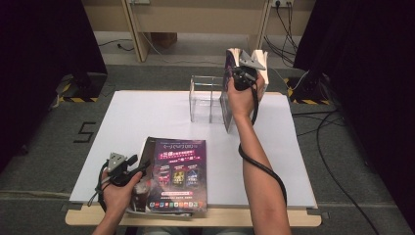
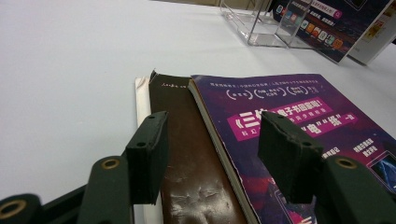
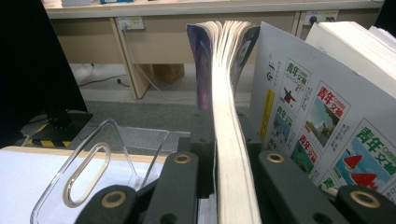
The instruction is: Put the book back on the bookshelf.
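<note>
The right gripper [image 1: 243,73] was clamped on the page edge of an upright magazine [image 3: 231,140], its two black jaws pressed against either side of the thick block of paper. It held that magazine at the right end of a clear plastic rack [image 1: 205,98] with thin transparent dividers, standing toward the far side of the surface [image 1: 147,117]. Just beside the held magazine stood another, white-covered magazine [image 3: 317,116] printed with green characters and small pictures.

The left gripper [image 2: 215,158] had its jaws apart with nothing between the pads, hovering over the near stack. There, a purple glossy magazine [image 1: 178,171] lay flat on top, overlapping a dark brown book [image 2: 187,154] with a scuffed, leathery cover, and a sliver of white cover [image 2: 141,100] showed underneath at the left.

The surface was a flat white sheet on a pale wooden board whose edge showed at the near side. Around it lay grey carpet, with a black-and-yellow striped base at each side, dark curtains left and right, and a light wooden desk and trailing cables against the back wall.
</note>
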A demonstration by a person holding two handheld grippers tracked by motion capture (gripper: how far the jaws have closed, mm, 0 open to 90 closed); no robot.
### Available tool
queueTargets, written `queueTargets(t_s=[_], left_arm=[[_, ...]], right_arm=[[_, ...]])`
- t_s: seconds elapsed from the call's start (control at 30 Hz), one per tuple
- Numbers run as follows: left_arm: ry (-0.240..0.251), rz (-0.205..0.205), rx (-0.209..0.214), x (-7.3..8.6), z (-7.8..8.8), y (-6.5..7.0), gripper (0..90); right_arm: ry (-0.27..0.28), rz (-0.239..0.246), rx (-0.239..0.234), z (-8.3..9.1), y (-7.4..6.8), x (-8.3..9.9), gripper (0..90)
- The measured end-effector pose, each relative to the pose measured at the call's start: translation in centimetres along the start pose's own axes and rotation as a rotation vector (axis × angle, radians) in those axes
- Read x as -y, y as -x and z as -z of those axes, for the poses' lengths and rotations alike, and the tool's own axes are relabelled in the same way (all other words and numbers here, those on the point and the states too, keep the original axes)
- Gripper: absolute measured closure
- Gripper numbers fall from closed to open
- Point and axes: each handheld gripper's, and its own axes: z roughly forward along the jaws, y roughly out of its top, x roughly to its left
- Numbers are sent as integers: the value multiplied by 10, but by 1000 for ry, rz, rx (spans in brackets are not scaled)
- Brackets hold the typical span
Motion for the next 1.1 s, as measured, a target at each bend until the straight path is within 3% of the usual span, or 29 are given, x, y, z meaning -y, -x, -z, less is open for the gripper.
queueTargets(t_s=[0.13,0.57,0.8,0.97,1.1], left_arm=[[0,0,3,0,0,1,422],[-2,-5,4,1,0,2,422],[-2,-6,5,1,0,3,422],[-2,-6,5,1,0,3,422],[-3,-6,6,1,0,3,422]], right_arm=[[-9,16,12,1,0,-1,801],[-40,-15,-29,12,-2,10,739],[-62,-32,-33,13,0,16,748],[-78,-43,-11,12,1,14,828],[-65,-68,11,10,1,13,832]])
